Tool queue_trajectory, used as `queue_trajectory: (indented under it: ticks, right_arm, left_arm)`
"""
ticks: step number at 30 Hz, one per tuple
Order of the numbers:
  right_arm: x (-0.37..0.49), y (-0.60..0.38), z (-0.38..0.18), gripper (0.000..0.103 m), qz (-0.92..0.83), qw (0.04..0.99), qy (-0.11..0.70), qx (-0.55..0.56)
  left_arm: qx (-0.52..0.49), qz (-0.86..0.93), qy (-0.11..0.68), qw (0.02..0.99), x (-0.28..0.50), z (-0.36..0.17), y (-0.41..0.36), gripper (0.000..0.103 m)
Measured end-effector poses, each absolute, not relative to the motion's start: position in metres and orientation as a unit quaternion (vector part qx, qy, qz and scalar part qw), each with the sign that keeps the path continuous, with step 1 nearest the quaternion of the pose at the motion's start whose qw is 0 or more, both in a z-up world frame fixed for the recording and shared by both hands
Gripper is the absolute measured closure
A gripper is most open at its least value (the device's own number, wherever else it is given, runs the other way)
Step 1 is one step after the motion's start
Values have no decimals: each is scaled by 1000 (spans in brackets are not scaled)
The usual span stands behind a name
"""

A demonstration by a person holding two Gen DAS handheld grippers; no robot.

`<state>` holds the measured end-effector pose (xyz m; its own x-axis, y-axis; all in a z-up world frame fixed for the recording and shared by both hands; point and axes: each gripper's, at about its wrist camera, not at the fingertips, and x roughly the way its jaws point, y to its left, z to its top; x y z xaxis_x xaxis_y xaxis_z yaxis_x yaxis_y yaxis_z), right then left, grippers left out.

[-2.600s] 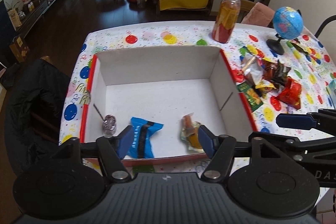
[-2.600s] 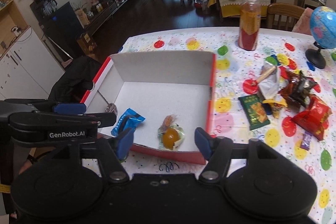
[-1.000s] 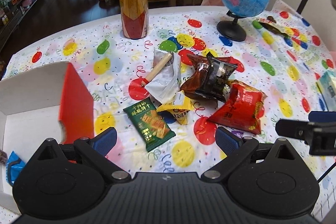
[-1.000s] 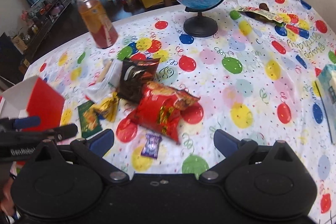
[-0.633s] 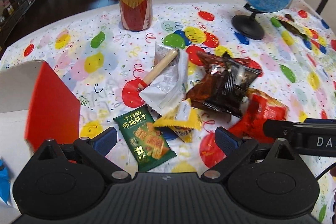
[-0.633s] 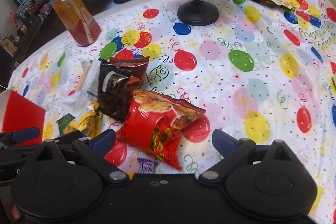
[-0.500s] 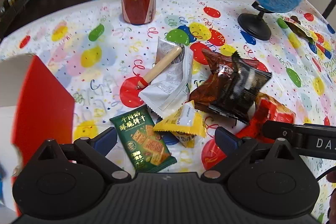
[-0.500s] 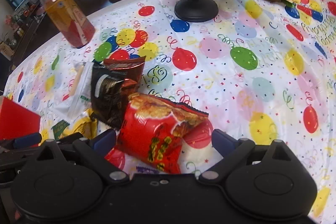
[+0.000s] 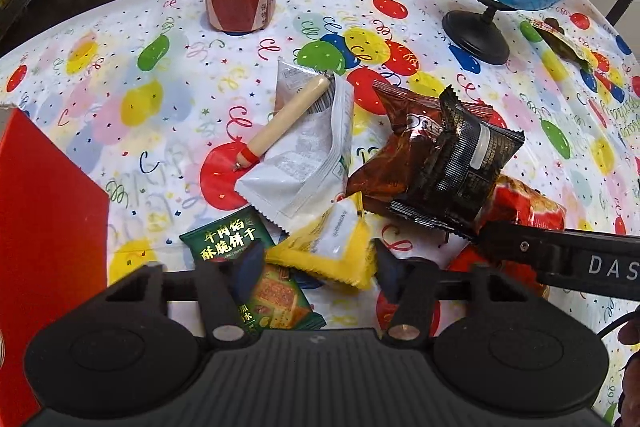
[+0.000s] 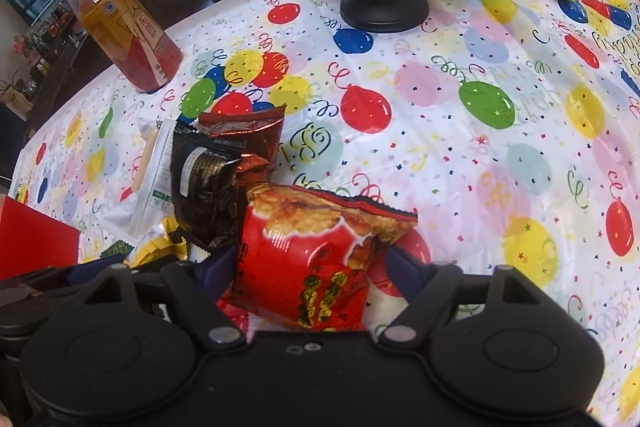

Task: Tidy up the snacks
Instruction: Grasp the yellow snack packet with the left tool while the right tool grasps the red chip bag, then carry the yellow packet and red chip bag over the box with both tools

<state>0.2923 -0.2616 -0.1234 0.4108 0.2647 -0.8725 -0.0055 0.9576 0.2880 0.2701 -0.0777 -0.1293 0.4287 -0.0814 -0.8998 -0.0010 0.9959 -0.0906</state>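
Both grippers moved from the box (image 9: 48, 227) to the pile: left gripper (image 9: 320, 267) closing around yellow packet (image 9: 324, 247), right gripper (image 10: 308, 271) around red bag (image 10: 316, 259); most snacks remain.

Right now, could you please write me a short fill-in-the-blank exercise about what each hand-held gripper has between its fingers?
1. The right hand-held gripper straddles the ____ snack bag.
2. The left hand-held gripper straddles the small ____ packet.
3. The wooden stick lies on the ____ pouch.

Missing words: red; yellow; white
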Motion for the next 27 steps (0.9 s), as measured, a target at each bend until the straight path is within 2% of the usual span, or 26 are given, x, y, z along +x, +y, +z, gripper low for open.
queue_trajectory:
  ticks: [2,3,4,10,16,27]
  right_arm:
    - [291,-261,-122,33,81,833,534,116]
    - [290,-262,-121,39,81,835,532,114]
    - [288,-263,-121,41,81,836,530,116]
    - [277,-272,-114,44,80,838,525,126]
    - [257,-277,-101,44,88,842,517,126]
    - [212,-271,-58,44,125,851,500,97]
  left_arm:
    - [-42,-24,533,845,270,-129,-77,55]
    - [-43,-25,533,845,270,-129,-76,59]
    - [-43,-23,533,845,270,-129,-76,60]
    - [-47,-22,531,846,264,-124,-73,73]
    - [-47,-27,524,850,249,-112,-69,77]
    - [-49,-37,512,857,204,-70,-56,77]
